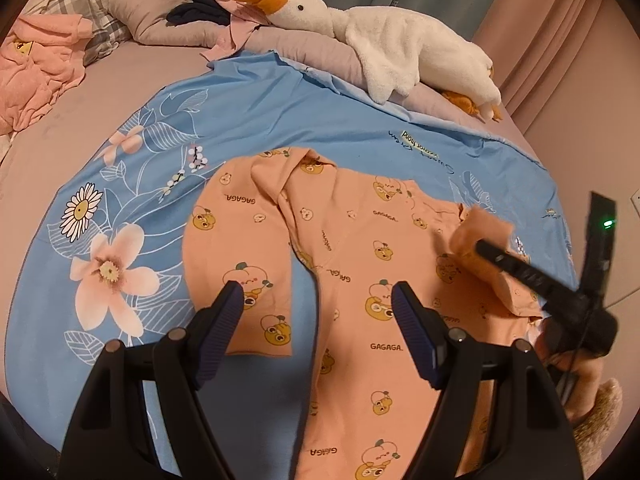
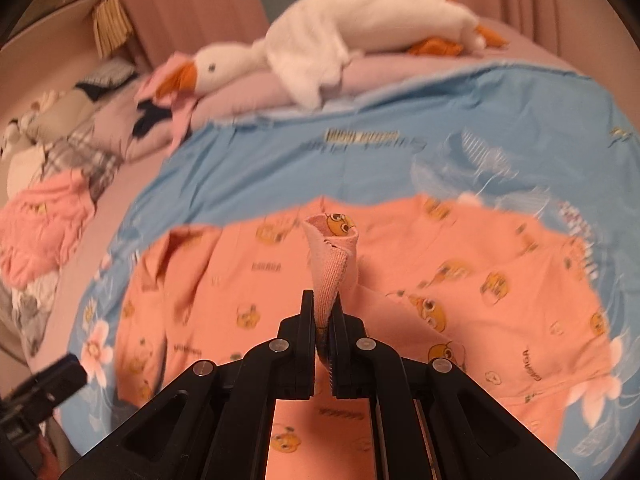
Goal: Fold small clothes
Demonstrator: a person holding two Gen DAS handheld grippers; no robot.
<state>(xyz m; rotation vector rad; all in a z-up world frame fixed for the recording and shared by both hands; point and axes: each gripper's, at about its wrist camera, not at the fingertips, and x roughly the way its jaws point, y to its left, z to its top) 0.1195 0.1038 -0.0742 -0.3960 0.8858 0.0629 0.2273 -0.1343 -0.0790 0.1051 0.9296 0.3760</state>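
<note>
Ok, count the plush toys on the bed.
1: a white goose lying along the pillows at the bed's far edge, behind the blue sheet. Others may be hidden outside the views.

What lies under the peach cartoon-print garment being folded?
The peach garment lies spread on a blue floral sheet, visible around it; whatever lies directly beneath the garment is covered.

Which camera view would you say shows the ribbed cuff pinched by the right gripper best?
The right wrist view: the ribbed cuff stands sharp between the right gripper fingers. The left wrist view shows it only blurred at the side, partly behind that gripper.
</note>
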